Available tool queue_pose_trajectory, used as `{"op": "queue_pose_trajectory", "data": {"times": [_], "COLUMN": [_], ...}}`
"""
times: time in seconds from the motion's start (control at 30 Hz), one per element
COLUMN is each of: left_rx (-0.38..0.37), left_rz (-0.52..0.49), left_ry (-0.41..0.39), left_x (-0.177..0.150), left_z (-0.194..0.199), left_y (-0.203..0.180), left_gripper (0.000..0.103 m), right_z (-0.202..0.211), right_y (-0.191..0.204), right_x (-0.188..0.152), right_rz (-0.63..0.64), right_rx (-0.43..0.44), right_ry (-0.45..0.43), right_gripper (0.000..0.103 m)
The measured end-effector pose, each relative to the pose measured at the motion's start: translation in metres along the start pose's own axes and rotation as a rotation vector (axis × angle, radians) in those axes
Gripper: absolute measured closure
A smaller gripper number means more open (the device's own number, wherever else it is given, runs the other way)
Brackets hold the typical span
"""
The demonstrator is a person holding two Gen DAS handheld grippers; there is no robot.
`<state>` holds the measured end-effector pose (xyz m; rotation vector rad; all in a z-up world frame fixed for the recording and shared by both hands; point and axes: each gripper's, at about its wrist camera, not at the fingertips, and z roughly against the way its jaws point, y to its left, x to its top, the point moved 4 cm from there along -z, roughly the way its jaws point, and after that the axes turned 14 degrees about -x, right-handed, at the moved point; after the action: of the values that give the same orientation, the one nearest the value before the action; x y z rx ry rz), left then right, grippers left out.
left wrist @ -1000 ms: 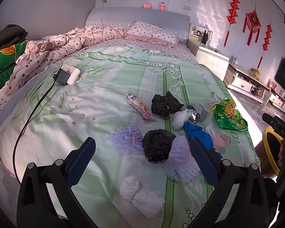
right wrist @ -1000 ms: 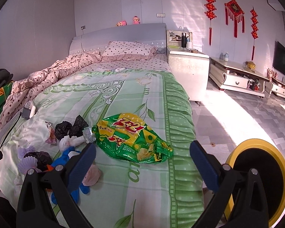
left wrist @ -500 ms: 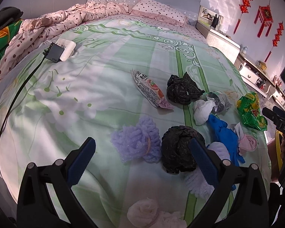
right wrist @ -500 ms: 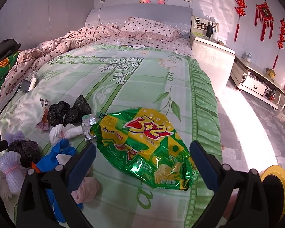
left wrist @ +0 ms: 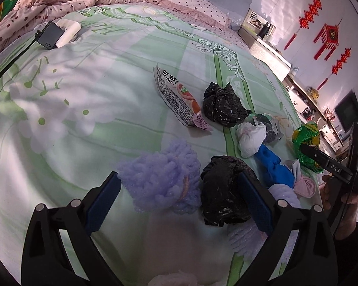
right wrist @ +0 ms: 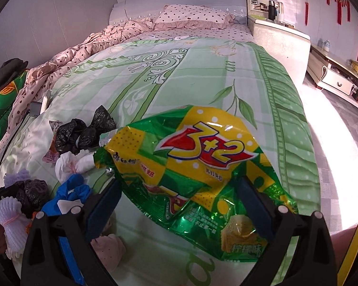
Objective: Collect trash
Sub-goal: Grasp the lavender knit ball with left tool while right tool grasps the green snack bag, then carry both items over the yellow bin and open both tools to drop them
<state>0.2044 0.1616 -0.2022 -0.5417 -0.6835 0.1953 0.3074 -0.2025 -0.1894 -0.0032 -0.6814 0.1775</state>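
Note:
Trash lies on the green bedspread point(left wrist: 107, 119). My left gripper point(left wrist: 179, 202) hangs low over it with its jaws closing. A purple foam net point(left wrist: 162, 178) and a crumpled black bag point(left wrist: 224, 190) sit between its blue fingers point(left wrist: 102, 202), and no pad presses on them. Further off lie a printed wrapper point(left wrist: 176, 97), a second black bag point(left wrist: 222, 106), a white wad point(left wrist: 250, 138) and a blue glove point(left wrist: 272, 164). My right gripper point(right wrist: 179, 205), also closing, straddles the near end of a green and yellow snack bag point(right wrist: 191, 157) without gripping it.
A charger and a white power strip point(left wrist: 57, 33) with a black cable lie at the far left of the bed. A pink dotted quilt point(right wrist: 88, 47) is bunched at the head. A yellow-rimmed bin point(right wrist: 355, 250) stands on the floor to the right, beyond the bed's edge.
Both grippers have sunk toward the bed and moved forward. The left now has the purple net and black bag between its fingers, and the right has the snack bag.

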Motion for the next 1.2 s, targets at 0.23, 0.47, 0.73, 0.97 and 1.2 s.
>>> {"op": "queue_pose_trajectory", "data": {"times": [0.23,0.47,0.73,0.97,1.2], "left_rx": [-0.110,-0.142,-0.175,-0.155,-0.086], "left_rz": [0.020,0.016,0.109,0.185,0.007], "left_ry": [-0.006,-0.013,-0.047,-0.019,-0.017], "left_x": [0.003,0.004,0.012,0.012,0.007], "left_z": [-0.004,-0.005,0.004,-0.004,-0.007], "left_y": [-0.002,-0.003,0.012,0.029,-0.001], "left_gripper": [0.048,0.054,0.037,0.038,0.061], "right_z": [-0.001,0.000,0.002,0.004,-0.002], "right_y": [-0.002,-0.006,-0.006,-0.008,-0.007], "right_x": [-0.001,-0.002,-0.003,-0.002,-0.004], "right_rz": [-0.018,-0.040,-0.053,-0.065,-0.065], "right_rx": [0.038,0.061,0.073,0.084,0.081], "right_ry": [-0.003,0.003,0.000,-0.009,0.012], "right_gripper": [0.034,0.049,0.049,0.043,0.062]}}
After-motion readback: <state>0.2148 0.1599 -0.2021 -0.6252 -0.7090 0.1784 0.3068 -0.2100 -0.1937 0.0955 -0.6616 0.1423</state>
